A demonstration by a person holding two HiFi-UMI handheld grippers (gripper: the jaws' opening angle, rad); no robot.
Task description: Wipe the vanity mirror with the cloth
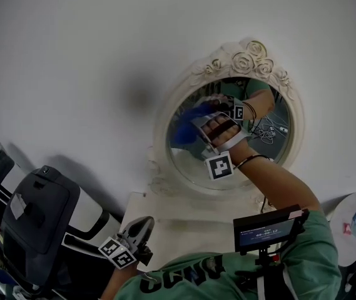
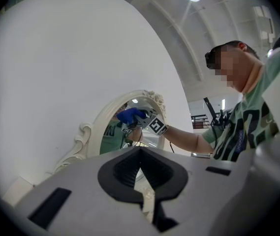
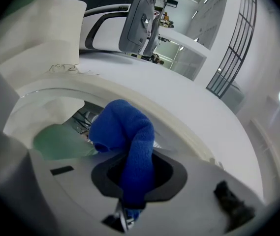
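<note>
An oval vanity mirror (image 1: 246,60) in a cream frame with carved roses leans against the white wall. My right gripper (image 1: 200,115) is up at the left half of the glass, shut on a blue cloth (image 1: 184,130) that presses on the mirror. In the right gripper view the cloth (image 3: 125,136) bulges out from between the jaws of the right gripper (image 3: 134,157), against the glass below the frame (image 3: 130,95). My left gripper (image 1: 144,225) hangs low over the table's left corner, jaws together and holding nothing. The left gripper view looks past the left gripper (image 2: 140,152) at the mirror (image 2: 88,134) and cloth (image 2: 130,115).
The mirror stands on a white vanity table (image 1: 184,217). A grey-black chair (image 1: 37,220) is at the lower left. A small screen (image 1: 268,230) is mounted at the person's chest. A white cap-like object (image 1: 353,220) sits at the right edge.
</note>
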